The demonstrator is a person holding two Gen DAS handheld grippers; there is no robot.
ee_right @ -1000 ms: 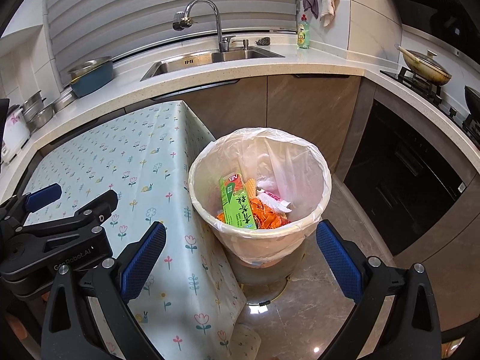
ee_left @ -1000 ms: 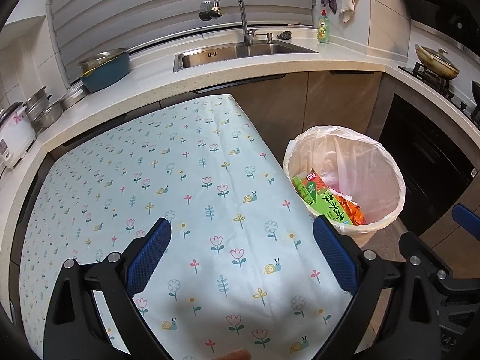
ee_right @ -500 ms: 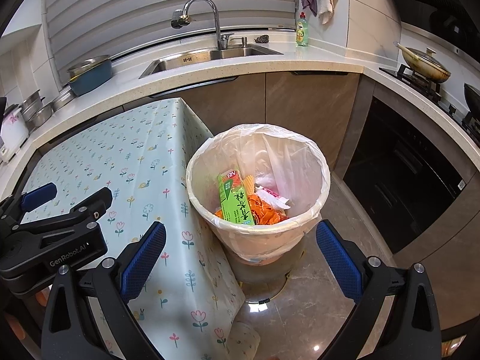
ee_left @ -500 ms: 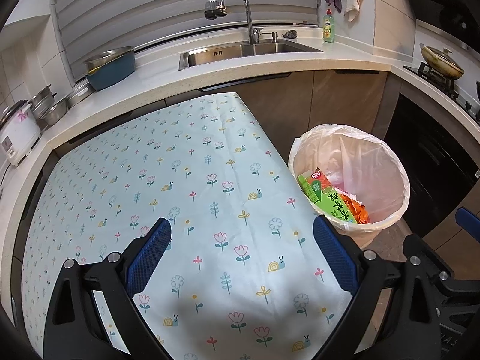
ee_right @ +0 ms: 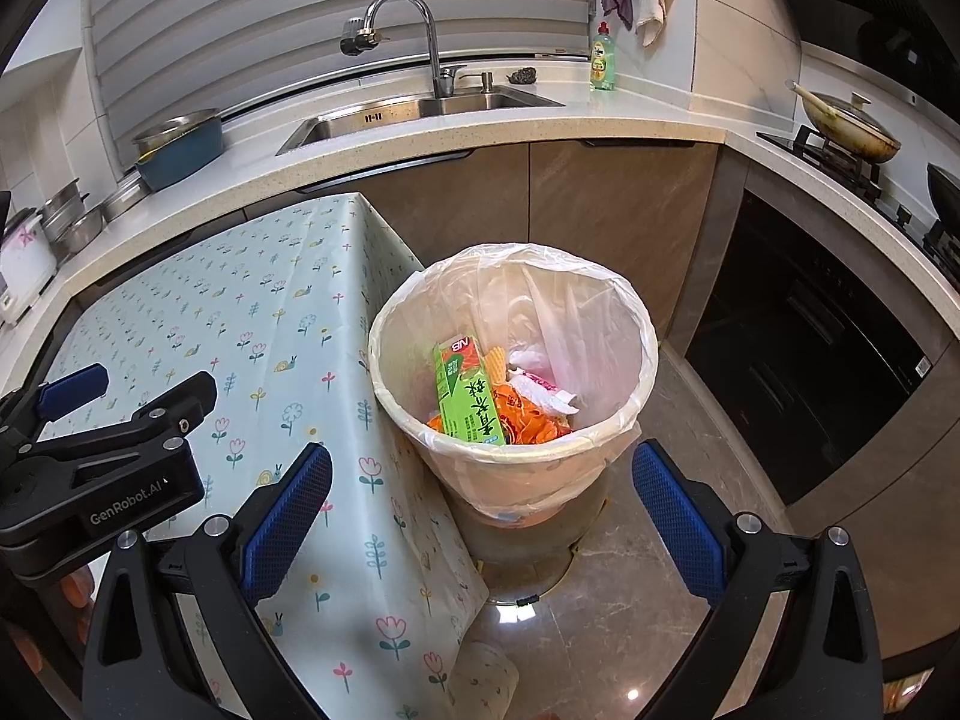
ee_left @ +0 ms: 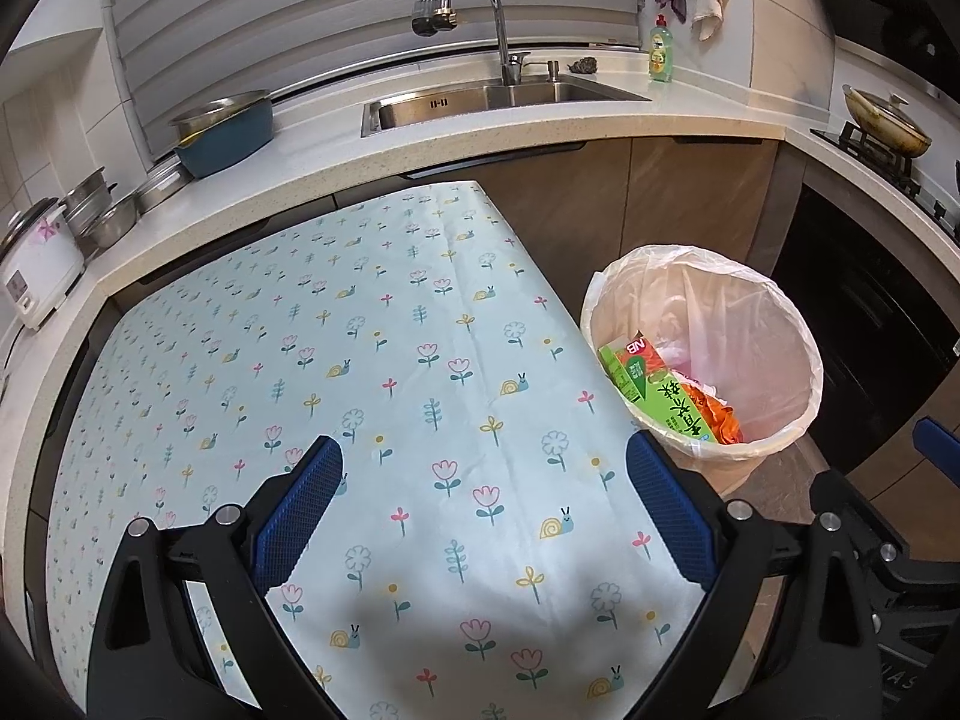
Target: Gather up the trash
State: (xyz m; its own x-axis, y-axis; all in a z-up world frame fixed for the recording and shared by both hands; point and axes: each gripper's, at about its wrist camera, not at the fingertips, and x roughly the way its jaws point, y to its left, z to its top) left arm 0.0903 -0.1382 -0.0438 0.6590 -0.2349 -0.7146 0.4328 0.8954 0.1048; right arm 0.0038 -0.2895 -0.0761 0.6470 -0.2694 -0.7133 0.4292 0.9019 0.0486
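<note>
The left gripper [ee_left: 483, 516] has its blue-padded jaws spread wide with nothing between them, and it hangs over the near part of the pale blue tablecloth printed with flowers and snails [ee_left: 372, 360], which shows no litter on its surface. The right gripper [ee_right: 480, 516] is equally wide and empty, poised above the stone floor just near of the round white bin lined with a translucent plastic bag [ee_right: 384, 372]. That bin stands on the floor, touching the table's right edge, probably so that rubbish can be carried straight off the cloth into it. Inside lie a green drink carton [ee_right: 465, 396], leaning on the bin's left wall, orange wrappers [ee_right: 534, 423] and a crumpled white-and-pink packet [ee_right: 543, 387]. Judging by the bare cloth, the collecting looks finished. Both tools tilt forward and downward, side by side, the left one's black frame visible at the left of the right wrist view.
</note>
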